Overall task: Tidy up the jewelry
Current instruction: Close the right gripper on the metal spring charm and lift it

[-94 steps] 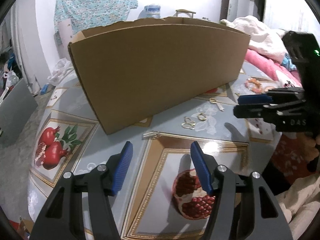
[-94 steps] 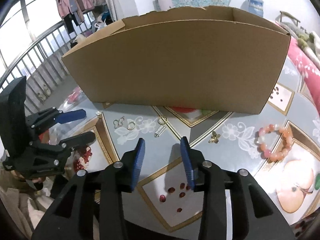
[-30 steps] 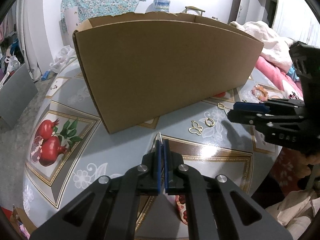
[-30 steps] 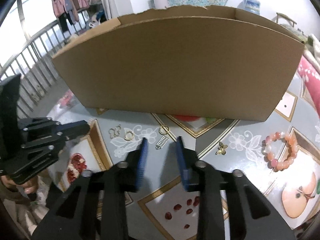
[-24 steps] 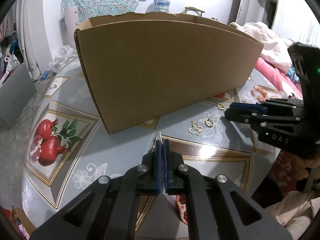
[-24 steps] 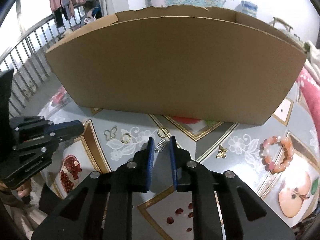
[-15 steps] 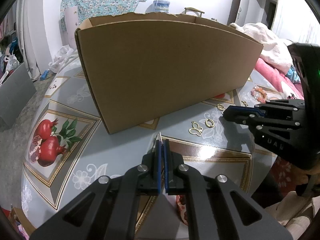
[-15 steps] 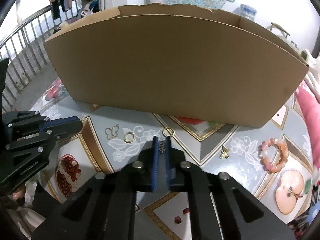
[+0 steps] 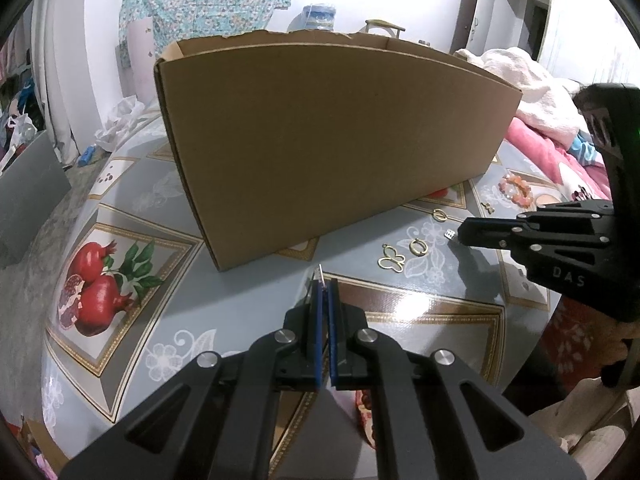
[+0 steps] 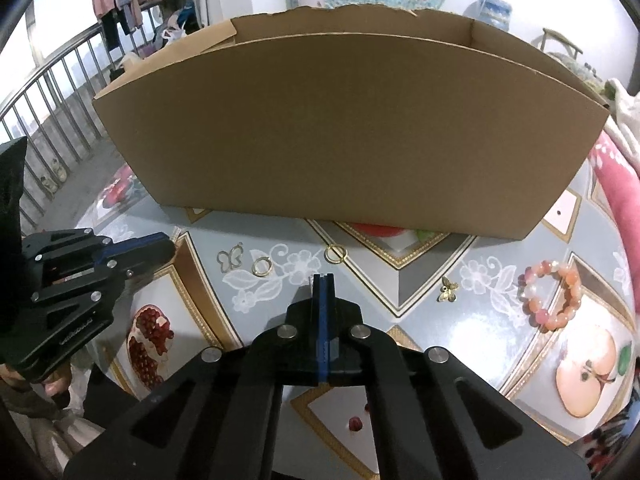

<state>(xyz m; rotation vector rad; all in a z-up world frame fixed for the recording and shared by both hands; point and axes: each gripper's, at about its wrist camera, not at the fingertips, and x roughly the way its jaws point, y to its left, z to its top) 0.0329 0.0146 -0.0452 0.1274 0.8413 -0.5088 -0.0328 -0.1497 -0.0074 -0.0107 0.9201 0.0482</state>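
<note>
A big open cardboard box [image 9: 328, 136] stands on the fruit-print table; it also shows in the right wrist view [image 10: 340, 132]. My left gripper [image 9: 325, 292] is shut on a thin silver pin [image 9: 321, 272] in front of the box. My right gripper [image 10: 322, 282] is shut on a small silver clip [image 10: 312, 280], whose end shows in the left wrist view [image 9: 449, 234]. On the table lie a gold butterfly outline [image 10: 230, 258], a gold ring [image 10: 262, 266], a gold hoop [image 10: 334, 253], a small gold bee charm [image 10: 448, 289] and a pink bead bracelet [image 10: 554, 295].
The patterned tablecloth [image 9: 132, 208] covers a round table whose edge drops off at the left and near sides. Pink and white bedding [image 9: 548, 120] lies beyond the table at the right. A balcony railing [image 10: 48, 92] is at the left in the right wrist view.
My left gripper closed on the silver pin and has held still since. My right gripper moved toward the box, over the silver clip, and closed on it.
</note>
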